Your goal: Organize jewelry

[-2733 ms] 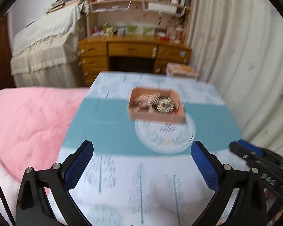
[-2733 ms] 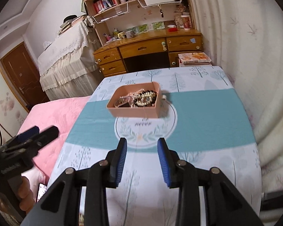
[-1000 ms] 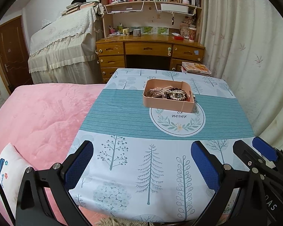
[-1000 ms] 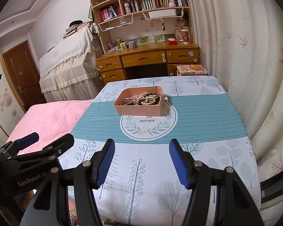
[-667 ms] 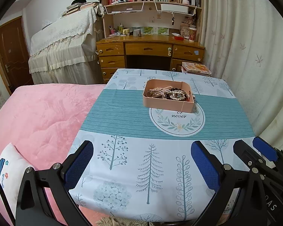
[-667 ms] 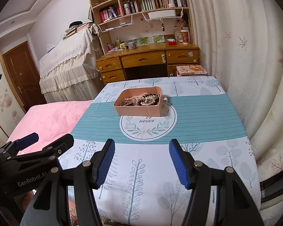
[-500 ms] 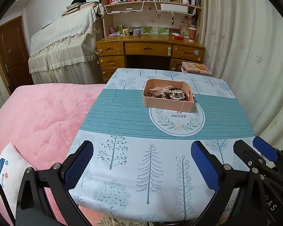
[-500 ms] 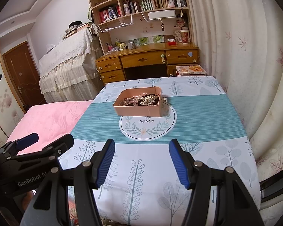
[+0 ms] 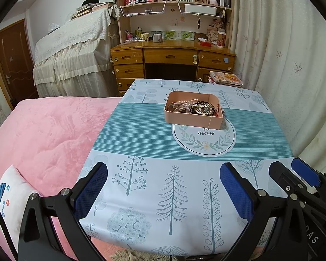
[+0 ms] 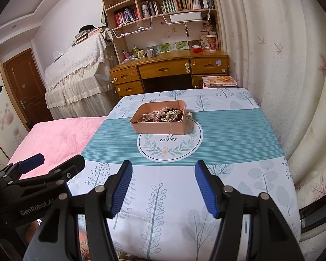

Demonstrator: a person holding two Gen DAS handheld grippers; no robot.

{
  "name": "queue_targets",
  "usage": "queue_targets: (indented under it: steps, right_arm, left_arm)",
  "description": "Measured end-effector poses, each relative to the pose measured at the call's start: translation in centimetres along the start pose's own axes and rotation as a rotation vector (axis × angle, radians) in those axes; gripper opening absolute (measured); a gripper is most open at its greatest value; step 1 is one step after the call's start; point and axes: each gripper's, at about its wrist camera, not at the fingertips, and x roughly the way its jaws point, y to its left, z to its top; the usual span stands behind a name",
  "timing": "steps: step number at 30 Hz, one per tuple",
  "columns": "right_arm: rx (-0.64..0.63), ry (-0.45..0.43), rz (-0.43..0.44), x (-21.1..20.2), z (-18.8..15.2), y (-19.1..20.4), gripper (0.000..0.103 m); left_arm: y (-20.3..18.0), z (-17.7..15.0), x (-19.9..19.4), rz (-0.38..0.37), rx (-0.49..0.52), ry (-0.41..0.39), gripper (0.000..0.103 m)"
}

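Observation:
A pink tray [image 9: 192,121] [image 10: 160,128] sits mid-table on a round printed motif and holds a tangle of jewelry [image 9: 195,107] [image 10: 165,115]: pearl strands, dark beads, a watch-like piece. My left gripper [image 9: 163,187] hangs over the table's near edge, well short of the tray, its blue pads wide apart with nothing between them. My right gripper [image 10: 164,184] hovers likewise over the near part of the cloth, jaws open and empty. Each gripper shows at the edge of the other's view.
The table [image 9: 141,134] wears a white-and-teal cloth with tree prints. A pink bed [image 9: 43,134] adjoins it on the left, a curtain [image 10: 282,76] on the right. Behind stand a wooden desk [image 9: 171,56] with shelves and a cloth-covered piano [image 9: 71,61].
Since the oldest frames both grippers have drawn back from the tray and the right jaws have spread wider. Over the last second nothing has moved.

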Motion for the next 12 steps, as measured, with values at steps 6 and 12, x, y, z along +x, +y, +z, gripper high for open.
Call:
queue_targets:
  steps: [6, 12]
  right_arm:
    - [0.002, 0.002, 0.000, -0.01, 0.03, 0.01, 0.060]
    - [0.001, 0.001, 0.001, 0.02, 0.03, -0.07, 0.060]
  left_arm:
    - [-0.14, -0.27, 0.02, -0.003, -0.002, 0.008, 0.102]
    - [-0.11, -0.44, 0.06, -0.006, -0.003, 0.012, 0.102]
